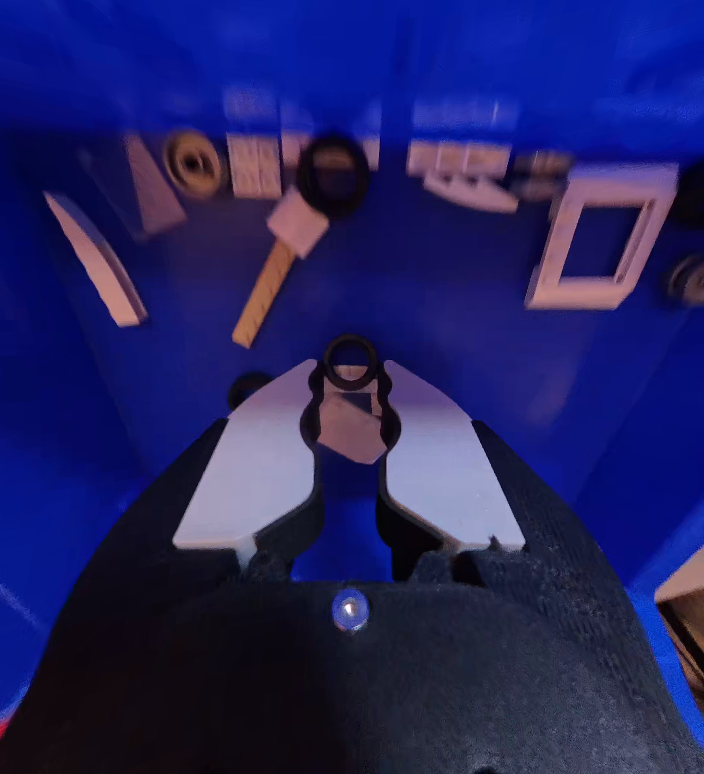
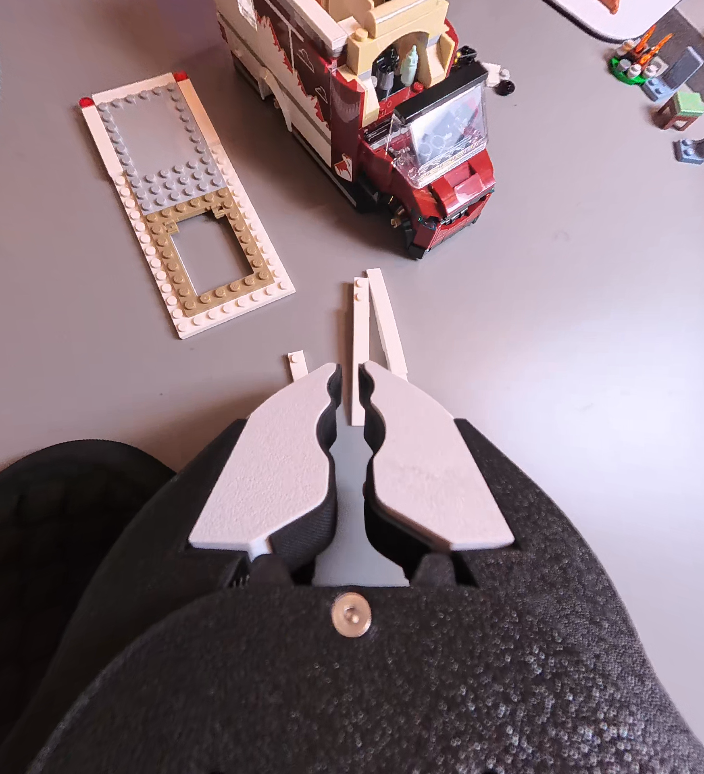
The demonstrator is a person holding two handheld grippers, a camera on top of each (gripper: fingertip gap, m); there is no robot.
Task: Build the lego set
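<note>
Pale angular brick (image 1: pixel 348 431), black ring (image 1: pixel 349 363)

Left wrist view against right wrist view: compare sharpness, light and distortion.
Left wrist view: dim, tinted blue by the bin wall; the far loose pieces such as the white frame are smeared, while the black ring at the fingertips stays sharp. Right wrist view: bright and even, brick truck crisp; wide-angle bending at the edges.

Each claw (image 1: pixel 349 372) (image 2: pixel 351 368) has pale grey fingers with wavy black pads, a textured black body and one silver screw (image 2: pixel 350 620).
</note>
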